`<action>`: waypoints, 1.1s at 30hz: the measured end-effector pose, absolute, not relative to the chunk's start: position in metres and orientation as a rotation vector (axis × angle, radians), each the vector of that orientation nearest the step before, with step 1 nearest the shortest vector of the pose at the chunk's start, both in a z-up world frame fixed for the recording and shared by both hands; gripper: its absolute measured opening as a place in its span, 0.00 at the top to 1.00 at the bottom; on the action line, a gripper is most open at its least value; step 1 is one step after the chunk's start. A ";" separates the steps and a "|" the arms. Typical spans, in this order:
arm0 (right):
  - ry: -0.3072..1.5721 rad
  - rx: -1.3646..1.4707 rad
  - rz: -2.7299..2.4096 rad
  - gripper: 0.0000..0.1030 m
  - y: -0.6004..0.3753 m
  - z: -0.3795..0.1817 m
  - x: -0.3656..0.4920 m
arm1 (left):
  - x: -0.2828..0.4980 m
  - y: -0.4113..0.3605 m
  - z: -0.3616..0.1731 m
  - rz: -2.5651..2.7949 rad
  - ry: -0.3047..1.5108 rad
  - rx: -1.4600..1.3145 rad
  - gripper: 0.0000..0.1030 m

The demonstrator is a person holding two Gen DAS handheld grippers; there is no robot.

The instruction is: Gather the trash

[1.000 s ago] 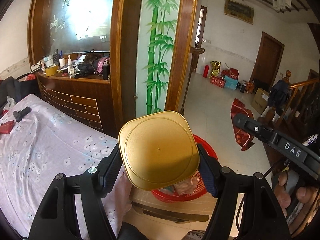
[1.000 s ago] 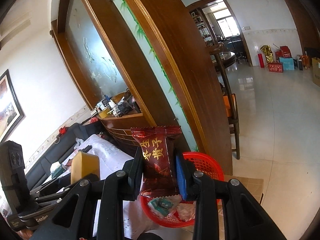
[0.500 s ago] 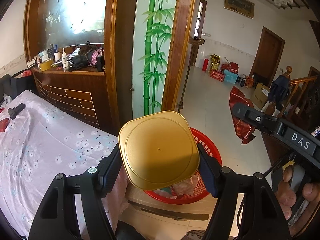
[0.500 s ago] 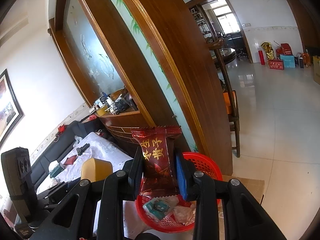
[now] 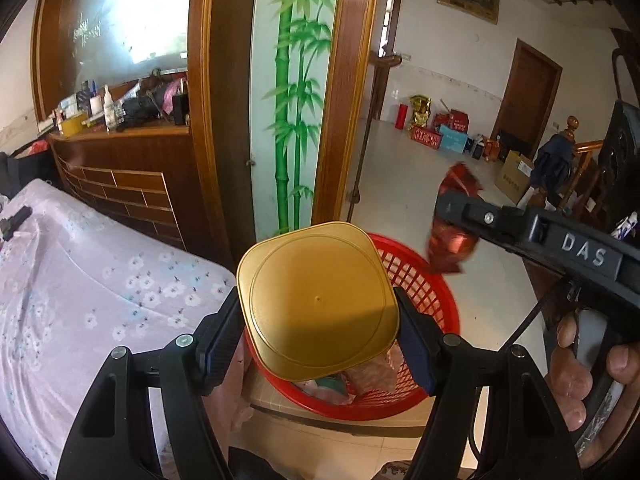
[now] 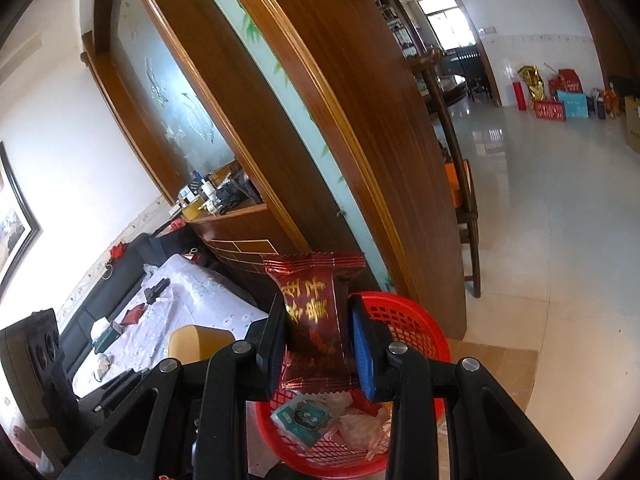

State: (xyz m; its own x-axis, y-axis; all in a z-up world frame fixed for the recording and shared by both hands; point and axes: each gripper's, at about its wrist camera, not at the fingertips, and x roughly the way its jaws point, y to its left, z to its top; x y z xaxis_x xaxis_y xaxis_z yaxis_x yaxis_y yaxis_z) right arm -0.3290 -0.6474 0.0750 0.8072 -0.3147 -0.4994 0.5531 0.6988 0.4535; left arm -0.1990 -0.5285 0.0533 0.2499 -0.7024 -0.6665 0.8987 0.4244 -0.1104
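Left gripper [image 5: 318, 318] clamps a gold tin [image 5: 316, 304] above the red basket's [image 5: 436, 300] rim — right gripper [image 6: 318, 338] pinches a dark-red wrapper [image 6: 316, 320] beside open floor [image 6: 568, 208].

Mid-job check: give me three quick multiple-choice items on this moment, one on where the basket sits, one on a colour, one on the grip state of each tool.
1. Where is the red basket?
A. on the flowered bed cover
B. beyond and below both tools, beside the bed
C. on the wooden counter

2. What colour is the tin in the left gripper?
A. gold
B. blue
C. white

3. What is the state of the right gripper?
A. open and empty
B. shut on the dark red wrapper
C. shut on a bottle

Answers: 1 B, its mesh rim shows behind both jaws; 2 A, the face is gold; 3 B, jaws press the wrapper's sides.
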 end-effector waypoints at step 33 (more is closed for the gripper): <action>0.319 0.457 -0.559 0.09 -0.529 0.148 -0.385 | -0.243 -0.360 0.140 -0.903 0.538 0.190 0.03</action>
